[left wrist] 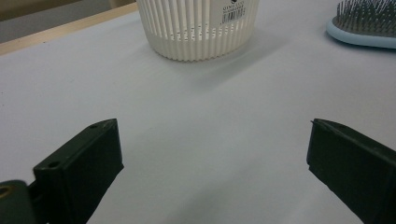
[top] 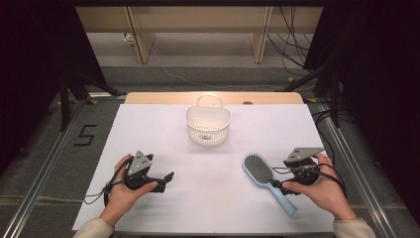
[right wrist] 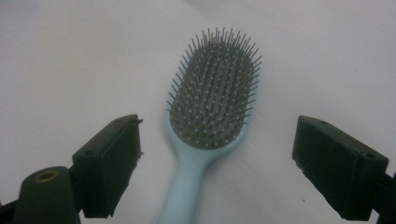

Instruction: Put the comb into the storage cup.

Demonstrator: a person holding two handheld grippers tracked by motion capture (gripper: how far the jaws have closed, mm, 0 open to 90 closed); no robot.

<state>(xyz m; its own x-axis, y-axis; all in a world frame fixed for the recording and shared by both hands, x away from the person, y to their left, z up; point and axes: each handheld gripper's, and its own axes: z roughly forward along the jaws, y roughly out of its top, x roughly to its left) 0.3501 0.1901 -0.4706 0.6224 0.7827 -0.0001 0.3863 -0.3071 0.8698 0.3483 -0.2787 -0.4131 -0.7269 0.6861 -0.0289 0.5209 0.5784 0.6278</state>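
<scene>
hairbrush [right wrist: 210, 98]: light blue paddle brush, bristles up, lying flat on the white table cover [top: 218, 198] at the person's right; head points toward the middle of the table, handle toward the near edge.
basket [top: 208, 125]: white slotted basket with a loop handle, upright, far centre of the cover, well apart from the brush; a small dark item may lie inside, too small to tell.
right gripper [right wrist: 217, 154]: jaws spread wide, nothing between the pads yet; in its own view the brush neck and handle run up between the jaws, head beyond them. from above it sits just beside the handle.
left gripper [left wrist: 212, 154]: jaws wide apart, empty, resting low over bare cover at the left, facing the basket.
step in hand: approach to the brush handle, pre-grasp; likely aim is brush into basket.
next move calls for: lowering the right jaws astride the neck, closing squarely on the narrow handle, then lifting level toward the basket.
</scene>
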